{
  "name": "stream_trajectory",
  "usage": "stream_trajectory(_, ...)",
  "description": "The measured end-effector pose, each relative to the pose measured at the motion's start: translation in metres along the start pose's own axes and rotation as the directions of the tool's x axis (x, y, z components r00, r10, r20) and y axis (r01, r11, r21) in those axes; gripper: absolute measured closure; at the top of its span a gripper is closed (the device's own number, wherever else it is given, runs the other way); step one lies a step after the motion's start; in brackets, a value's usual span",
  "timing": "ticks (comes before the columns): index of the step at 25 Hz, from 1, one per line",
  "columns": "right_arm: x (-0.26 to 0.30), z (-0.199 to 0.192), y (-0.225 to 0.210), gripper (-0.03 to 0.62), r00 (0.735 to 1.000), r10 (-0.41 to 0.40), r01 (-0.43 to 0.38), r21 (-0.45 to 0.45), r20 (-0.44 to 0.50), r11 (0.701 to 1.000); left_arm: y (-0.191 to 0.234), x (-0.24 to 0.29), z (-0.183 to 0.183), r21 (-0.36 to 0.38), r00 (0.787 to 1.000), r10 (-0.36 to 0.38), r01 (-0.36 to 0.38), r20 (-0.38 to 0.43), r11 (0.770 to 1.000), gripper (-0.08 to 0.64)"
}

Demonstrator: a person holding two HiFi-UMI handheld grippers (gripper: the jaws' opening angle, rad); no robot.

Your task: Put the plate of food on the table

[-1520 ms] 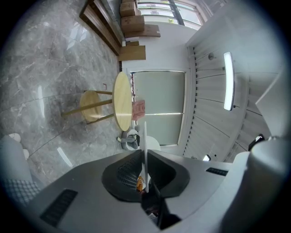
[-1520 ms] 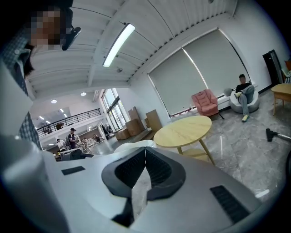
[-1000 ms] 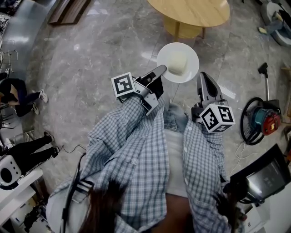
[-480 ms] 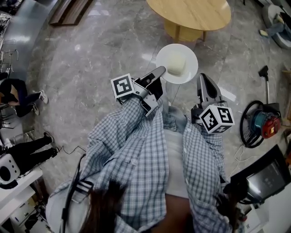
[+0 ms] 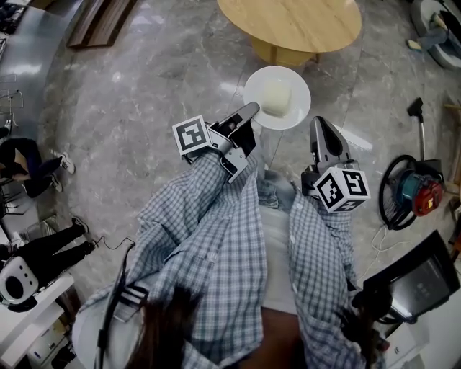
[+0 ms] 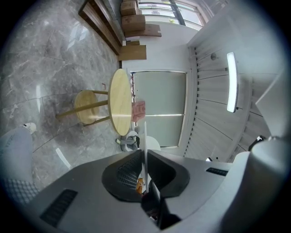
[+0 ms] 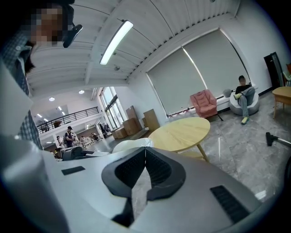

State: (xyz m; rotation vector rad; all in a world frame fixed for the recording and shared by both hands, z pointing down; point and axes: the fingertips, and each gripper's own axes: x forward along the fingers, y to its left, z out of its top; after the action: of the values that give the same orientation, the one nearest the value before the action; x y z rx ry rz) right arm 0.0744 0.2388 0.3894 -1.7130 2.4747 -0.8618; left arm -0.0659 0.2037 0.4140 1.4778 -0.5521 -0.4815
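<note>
Plate (image 5: 255,85), round, glossy white, bears a pale food block (image 5: 276,96); left gripper (image 5: 249,109) pinches its rim; right gripper (image 5: 318,122) closed, empty.

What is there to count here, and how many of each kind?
plate: 1
piece of food on it: 1
round wooden table: 1
hand-held grippers: 2, the left gripper, its fingers shut on the plate's rim, and the right gripper, shut and empty
vacuum cleaner: 1
Total: 6
</note>
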Motion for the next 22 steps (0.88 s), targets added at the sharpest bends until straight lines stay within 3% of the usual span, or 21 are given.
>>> stream_trajectory(5, 0.018, 0.009, -0.011, 0.584, 1.0, -0.015, 0.015, 0.008, -0.005, 1.0, 0.002, 0.018, 0.018, -0.032, 1.0, -0.008, 0.009, 0.008, 0.999, 0.532)
stream_trajectory(22, 0.124, 0.05, -0.035, 0.584, 0.998, -0.055, 0.056, 0.011, -0.026, 0.998, 0.006, 0.088, 0.114, -0.037, 0.999, 0.009, -0.01, -0.041, 0.999, 0.531)
